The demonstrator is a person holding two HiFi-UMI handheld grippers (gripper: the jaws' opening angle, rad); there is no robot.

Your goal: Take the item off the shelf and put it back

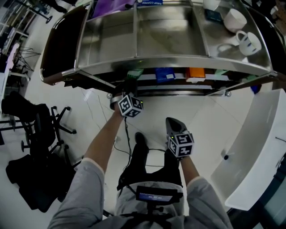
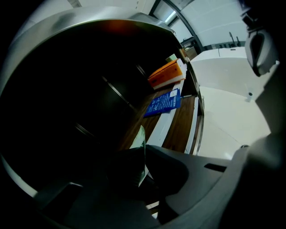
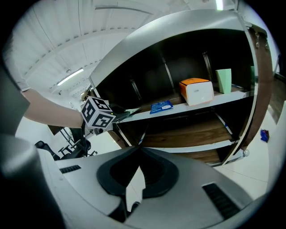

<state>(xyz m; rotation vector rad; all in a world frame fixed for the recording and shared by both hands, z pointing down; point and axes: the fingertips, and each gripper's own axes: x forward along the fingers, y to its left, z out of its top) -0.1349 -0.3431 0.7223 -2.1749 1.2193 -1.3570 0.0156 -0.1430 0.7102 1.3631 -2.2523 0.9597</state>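
A thin pale green packet [image 2: 140,139] stands on edge on the middle shelf [image 3: 187,107] of a metal shelf unit, at its left end. My left gripper [image 2: 143,154] is shut on this packet; in the head view it reaches under the top shelf's front edge [image 1: 178,60] and only its marker cube [image 1: 131,105] shows clearly. Further along the same shelf lie a blue packet [image 2: 163,102], an orange and white box [image 3: 196,91] and a light green pouch [image 3: 224,80]. My right gripper [image 3: 140,146] hangs shut and empty in front of the unit, well below the shelf.
White mugs [image 1: 248,42] and a purple item [image 1: 111,6] sit on the top shelf. A lower wooden shelf [image 3: 192,134] is bare. Black office chairs [image 1: 42,123] stand to the left and a white table [image 1: 257,147] to the right. My feet are on the white floor [image 1: 147,107].
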